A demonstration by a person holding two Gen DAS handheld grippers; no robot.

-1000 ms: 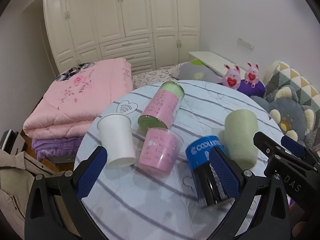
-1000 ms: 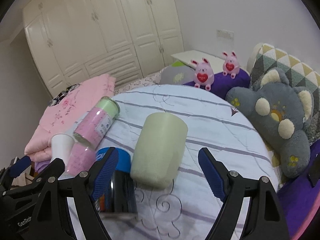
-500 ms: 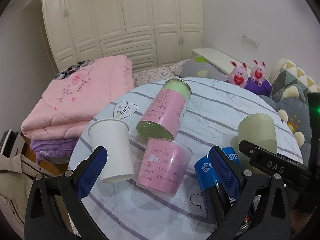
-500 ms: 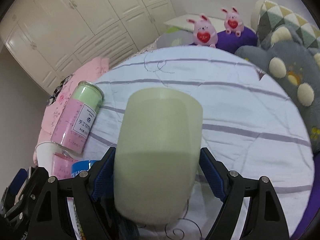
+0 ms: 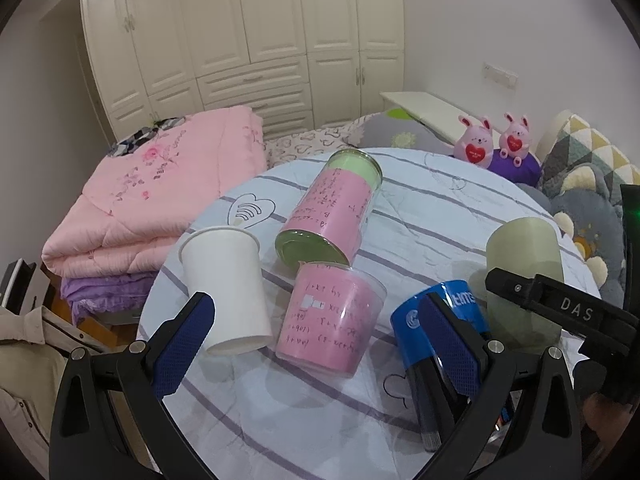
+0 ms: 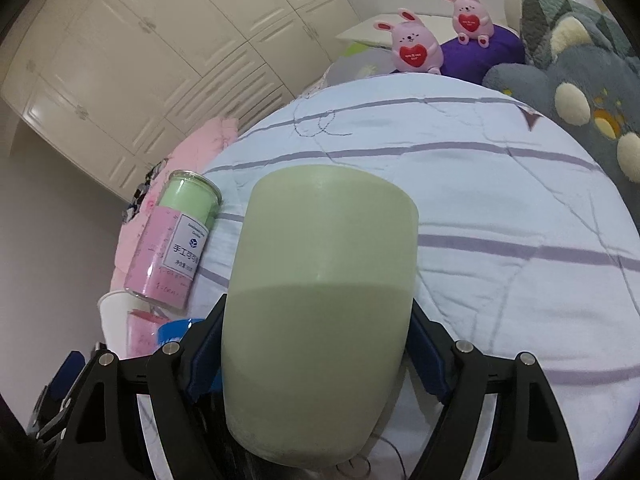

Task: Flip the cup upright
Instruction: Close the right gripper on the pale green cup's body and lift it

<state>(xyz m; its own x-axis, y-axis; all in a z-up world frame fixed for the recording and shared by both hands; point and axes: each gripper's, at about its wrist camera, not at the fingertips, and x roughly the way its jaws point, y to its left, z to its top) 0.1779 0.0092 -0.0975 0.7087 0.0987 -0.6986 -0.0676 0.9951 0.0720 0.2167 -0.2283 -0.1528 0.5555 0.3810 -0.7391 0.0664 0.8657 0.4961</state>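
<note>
A pale green matte cup (image 6: 320, 320) stands on a white round tablecloth with lilac stripes (image 6: 500, 208), near a white paper cup (image 5: 228, 284) and a pink-labelled clear plastic cup (image 5: 328, 324).

Cups crowd the round table (image 5: 420, 216): white cup (image 5: 226, 288) at 9 o'clock, pink cup (image 5: 330, 320) centre, jar (image 5: 332, 212) at 12, blue cup (image 5: 436, 320) at 4; open cloth lies beyond the green cup (image 6: 320, 300), 12 to 3.

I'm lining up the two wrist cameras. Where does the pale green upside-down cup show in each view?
Left wrist: pale green upside-down cup at the right edge, behind the right gripper's black finger.
Right wrist: it fills the centre foreground, between the right gripper's blue pads.
Shared landmark: the pink-labelled glass jar lying on its side.
</note>
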